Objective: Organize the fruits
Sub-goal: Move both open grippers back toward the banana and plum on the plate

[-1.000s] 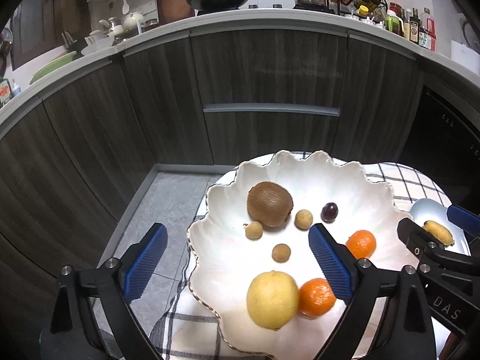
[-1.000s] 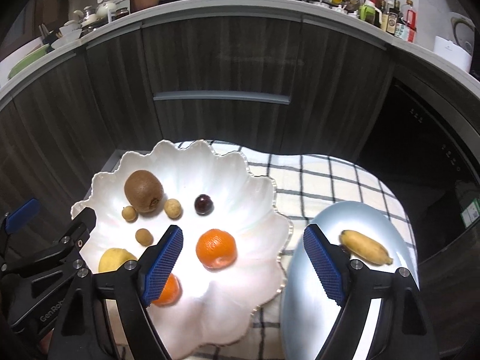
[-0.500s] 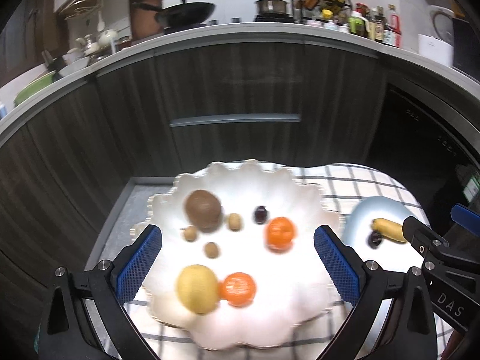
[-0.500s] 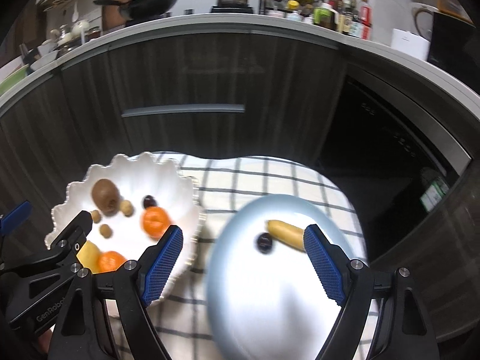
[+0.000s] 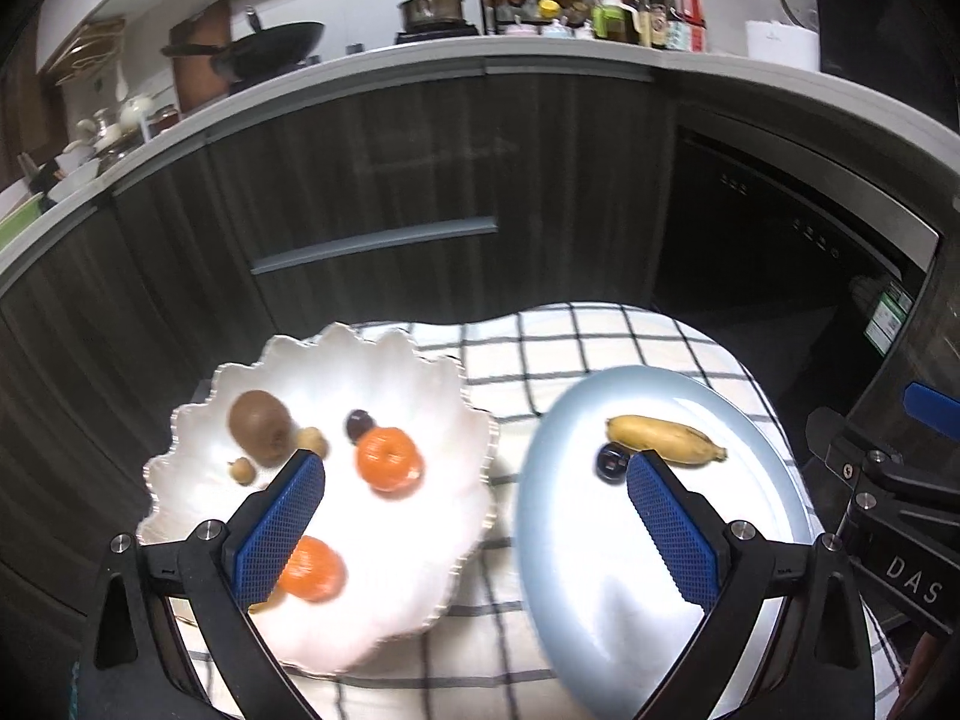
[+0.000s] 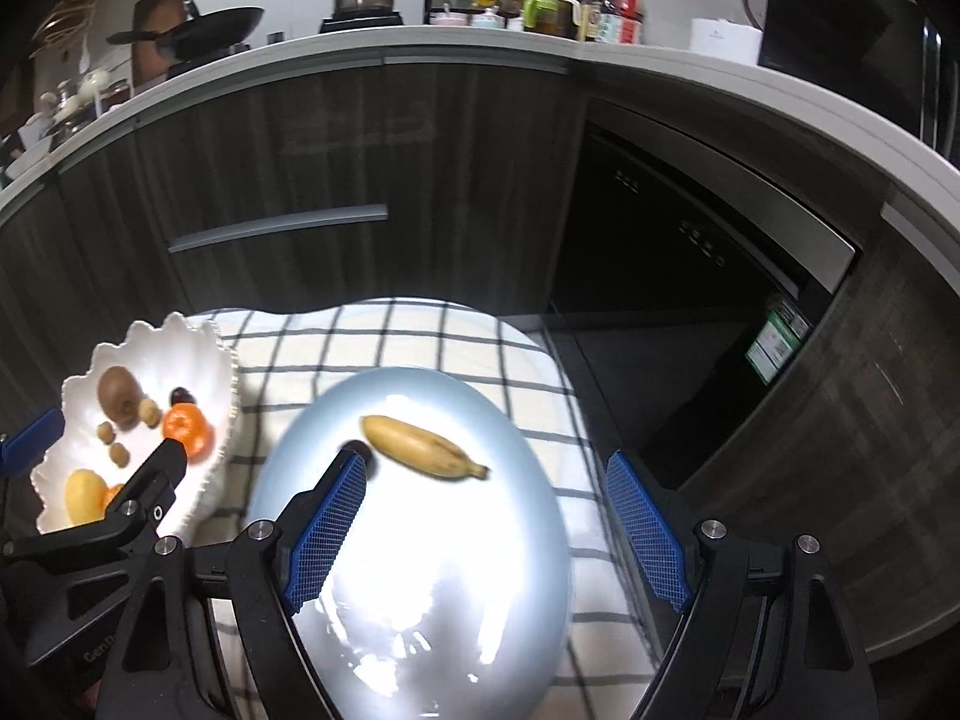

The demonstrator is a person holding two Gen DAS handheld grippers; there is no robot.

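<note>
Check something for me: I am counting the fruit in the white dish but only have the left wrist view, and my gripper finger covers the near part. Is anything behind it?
Observer: Yes. A yellow citrus fruit lies in the near part of the white dish, next to the mandarin you can half see.
Operator: I count two longans. Right?
Observer: There are three. The third longan sits between the kiwi and the yellow fruit.
Operator: Is the right gripper carrying anything?
Observer: No. The right gripper is open above the blue plate, with nothing between its pads.
</note>
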